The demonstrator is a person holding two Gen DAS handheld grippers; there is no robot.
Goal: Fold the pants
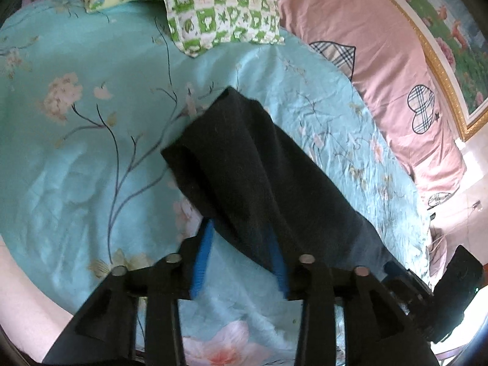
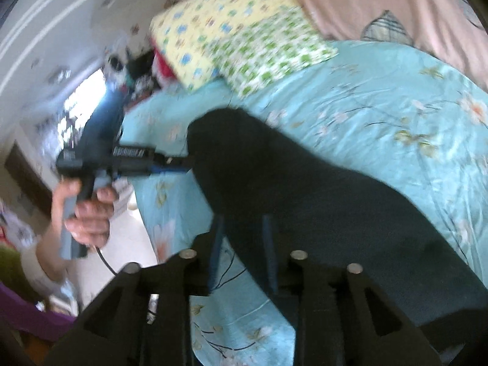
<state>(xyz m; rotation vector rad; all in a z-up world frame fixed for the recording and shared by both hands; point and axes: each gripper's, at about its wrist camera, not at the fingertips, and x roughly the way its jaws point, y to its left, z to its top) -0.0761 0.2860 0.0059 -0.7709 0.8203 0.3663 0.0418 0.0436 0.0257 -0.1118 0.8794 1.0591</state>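
Black pants (image 1: 244, 164) pinched by left gripper (image 1: 241, 244) and right gripper (image 2: 244, 231) mid-frame, lifted off teal sheet (image 1: 76, 167); could slip, unfold.

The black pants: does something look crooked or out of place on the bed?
Nothing looks damaged or spilled. The black pants lie at a slant across the blue floral sheet, not square with the pillows. The left gripper and the right gripper each hold an edge of them, so this seems mid-fold.

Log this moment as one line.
left gripper: shut on black pants | right gripper: shut on black pants | pants lifted over floral bedsheet
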